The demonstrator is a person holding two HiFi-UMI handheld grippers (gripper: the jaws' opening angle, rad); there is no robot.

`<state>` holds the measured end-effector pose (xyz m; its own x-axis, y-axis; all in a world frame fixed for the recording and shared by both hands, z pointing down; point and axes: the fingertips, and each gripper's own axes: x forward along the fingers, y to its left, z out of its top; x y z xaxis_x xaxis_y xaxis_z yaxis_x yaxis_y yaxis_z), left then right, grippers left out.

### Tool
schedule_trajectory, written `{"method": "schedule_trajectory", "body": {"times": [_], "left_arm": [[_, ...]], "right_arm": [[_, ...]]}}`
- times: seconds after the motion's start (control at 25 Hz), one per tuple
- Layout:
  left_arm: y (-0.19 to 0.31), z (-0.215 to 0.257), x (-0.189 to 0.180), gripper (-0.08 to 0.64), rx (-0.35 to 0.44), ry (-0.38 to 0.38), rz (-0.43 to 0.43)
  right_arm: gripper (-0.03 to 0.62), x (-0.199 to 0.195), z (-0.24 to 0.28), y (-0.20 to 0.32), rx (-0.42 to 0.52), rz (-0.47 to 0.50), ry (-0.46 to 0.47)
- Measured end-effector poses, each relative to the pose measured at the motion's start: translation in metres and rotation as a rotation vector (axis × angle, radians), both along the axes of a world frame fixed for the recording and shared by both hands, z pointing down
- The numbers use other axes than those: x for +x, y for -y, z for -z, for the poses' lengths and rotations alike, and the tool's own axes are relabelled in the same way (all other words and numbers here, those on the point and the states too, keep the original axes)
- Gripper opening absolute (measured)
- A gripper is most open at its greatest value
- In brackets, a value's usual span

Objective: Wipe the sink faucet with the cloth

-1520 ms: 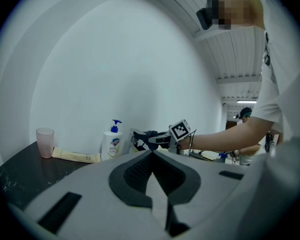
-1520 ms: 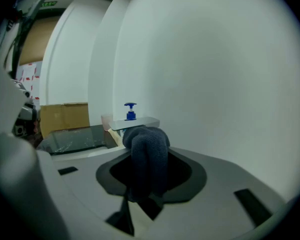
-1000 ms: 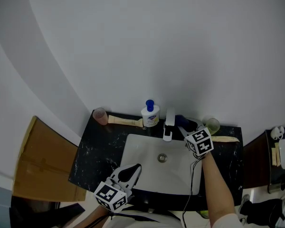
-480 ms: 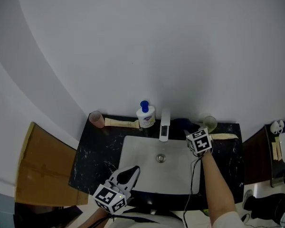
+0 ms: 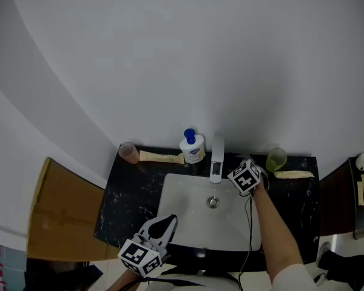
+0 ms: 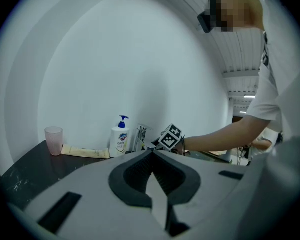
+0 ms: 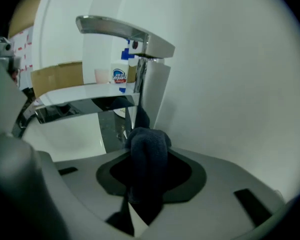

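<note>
Since half a second ago the right gripper (image 7: 148,160) has closed in on the faucet (image 5: 216,158) from its right. The left gripper (image 5: 165,223) stays low over the front rim of the white sink (image 5: 182,214), its jaws pressed together on nothing. The right jaws are clamped on the cloth (image 7: 147,143) — a dark blue towelling fold that bulges up between them. Its tip reaches the foot of the faucet's chrome column; whether it touches cannot be told. The faucet stands upright at the back of the basin, its flat spout out over the bowl.

A sheet of cardboard (image 5: 60,211) lies beside the left end of the black counter (image 5: 124,193). A soap bottle (image 5: 192,148) stands just left of the faucet — the nearest thing to it. Further left lie a flat tube (image 5: 161,157) and a pink cup (image 5: 128,152). A green cup (image 5: 276,159) and a second tube (image 5: 294,174) sit to the gripper's right.
</note>
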<state>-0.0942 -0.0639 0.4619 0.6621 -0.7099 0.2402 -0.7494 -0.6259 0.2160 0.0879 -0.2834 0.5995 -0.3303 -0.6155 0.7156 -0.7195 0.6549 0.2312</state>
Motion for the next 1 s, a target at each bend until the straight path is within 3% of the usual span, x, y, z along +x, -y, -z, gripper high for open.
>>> {"method": "schedule_trajectory", "body": {"times": [0.2,0.32,0.44,0.52,0.68,0.76,1.0], "left_arm": [[0.002,0.000,0.005,0.002,-0.001,-0.004,-0.003],[0.003,0.002,0.009,0.002,0.002,-0.007,-0.011],[0.003,0.000,0.013,0.002,0.005,-0.016,-0.027],[0.003,-0.001,0.014,0.002,0.002,-0.016,-0.032],[0.002,0.001,0.013,0.002,-0.005,-0.008,-0.023],[0.002,0.001,0.011,0.002,-0.006,-0.002,-0.017],[-0.001,-0.007,0.004,0.002,-0.011,0.001,-0.008]], "right_arm": [[0.132,-0.009,0.039,-0.001,0.091,0.074,0.198],[0.130,-0.005,0.081,-0.002,0.175,0.073,0.320],[0.129,0.000,0.142,0.001,0.273,0.056,0.515],[0.129,0.003,0.168,0.006,0.322,0.050,0.555],[0.129,0.008,0.136,0.012,0.300,0.040,0.379],[0.129,0.011,0.098,0.009,0.229,0.033,0.300],[0.129,0.006,-0.004,-0.013,0.011,0.134,-0.096]]}}
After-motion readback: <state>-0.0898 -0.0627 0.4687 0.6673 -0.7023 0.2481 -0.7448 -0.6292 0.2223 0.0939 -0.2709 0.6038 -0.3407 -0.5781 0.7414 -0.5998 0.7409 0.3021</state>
